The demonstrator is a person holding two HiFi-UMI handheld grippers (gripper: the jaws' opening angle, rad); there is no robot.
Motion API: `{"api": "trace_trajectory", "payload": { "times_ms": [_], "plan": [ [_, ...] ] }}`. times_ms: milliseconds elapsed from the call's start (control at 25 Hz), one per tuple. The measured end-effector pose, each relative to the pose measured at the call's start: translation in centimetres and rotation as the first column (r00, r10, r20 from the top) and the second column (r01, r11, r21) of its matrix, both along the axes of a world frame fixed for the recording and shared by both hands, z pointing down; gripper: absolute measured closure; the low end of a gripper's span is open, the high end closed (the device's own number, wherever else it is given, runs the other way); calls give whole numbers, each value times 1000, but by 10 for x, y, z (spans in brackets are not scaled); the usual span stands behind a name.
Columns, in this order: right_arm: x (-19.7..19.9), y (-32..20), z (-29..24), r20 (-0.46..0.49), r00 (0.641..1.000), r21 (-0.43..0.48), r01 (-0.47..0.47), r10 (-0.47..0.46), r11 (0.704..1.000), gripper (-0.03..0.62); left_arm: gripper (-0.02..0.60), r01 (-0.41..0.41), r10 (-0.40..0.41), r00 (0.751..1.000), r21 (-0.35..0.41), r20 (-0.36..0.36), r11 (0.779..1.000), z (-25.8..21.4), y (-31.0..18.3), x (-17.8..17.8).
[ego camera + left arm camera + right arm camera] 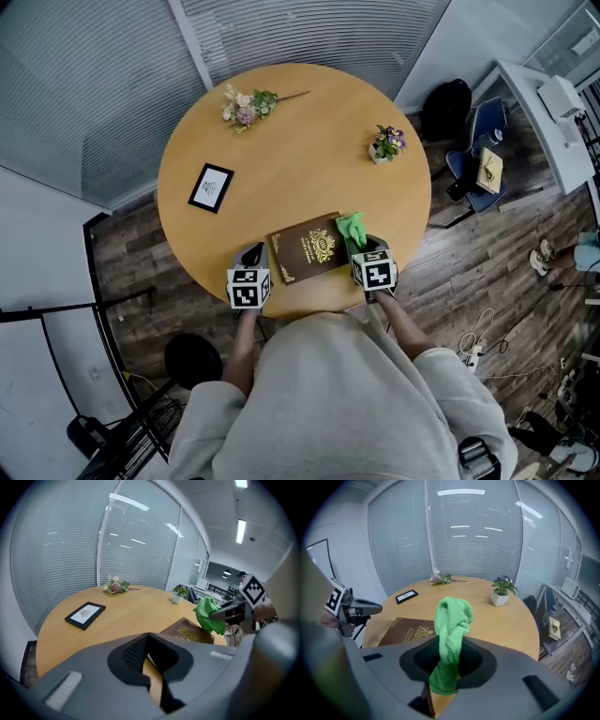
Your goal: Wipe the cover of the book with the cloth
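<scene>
The book lies closed, cover up, at the near edge of the counter, right in front of the person. Its long axis runs roughly along that edge, the left end a little nearer the person than the right.

The cloth, green and bunched, is clamped in the right hand-held gripper. The right gripper view shows it pinched between the jaws, with most of it standing free past the tips. It hangs at the book's right end, over or just beside the far right corner. I cannot tell whether it touches the cover yet.

From that gripper the cover stretches away to the left, so the wipe would likely be a sweep leftward along the long axis. The right arm is the nearer one, and it carries the tool.

The left hand-held gripper sits just off the book's left end at the counter edge. Its jaws are drawn nearly together with nothing between them. It is well placed to press down on the left end if the book slides.

Farther out on the counter, well apart from the book, are a frame toward the left edge, a flower sprig at the far edge and a potted plant toward the right.
</scene>
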State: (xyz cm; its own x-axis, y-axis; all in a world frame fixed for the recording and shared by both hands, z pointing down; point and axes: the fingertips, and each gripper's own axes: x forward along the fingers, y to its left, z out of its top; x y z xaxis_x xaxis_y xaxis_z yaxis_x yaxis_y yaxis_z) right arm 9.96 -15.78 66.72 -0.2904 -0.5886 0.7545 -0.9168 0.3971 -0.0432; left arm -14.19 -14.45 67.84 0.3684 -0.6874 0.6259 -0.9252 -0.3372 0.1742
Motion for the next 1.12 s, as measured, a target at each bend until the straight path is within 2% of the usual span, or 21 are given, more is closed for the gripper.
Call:
{"api": "trace_trajectory", "payload": {
  "times_ms": [200,640,1120],
  "plan": [
    [-23,6,-7,30,999,12,36,-36,999,496,572,1,-1,1000,0,-1,1000,1,2,-1],
    [-100,22,-33,117,973,41,194,-198,980,496,572,28,-28,1000,10,2,1000,-3,7,-9],
    [-161,40,-29,170,937,11,309,-306,951,496,572,98,-98,995,6,5,995,-2,20,-34]
  ]
}}
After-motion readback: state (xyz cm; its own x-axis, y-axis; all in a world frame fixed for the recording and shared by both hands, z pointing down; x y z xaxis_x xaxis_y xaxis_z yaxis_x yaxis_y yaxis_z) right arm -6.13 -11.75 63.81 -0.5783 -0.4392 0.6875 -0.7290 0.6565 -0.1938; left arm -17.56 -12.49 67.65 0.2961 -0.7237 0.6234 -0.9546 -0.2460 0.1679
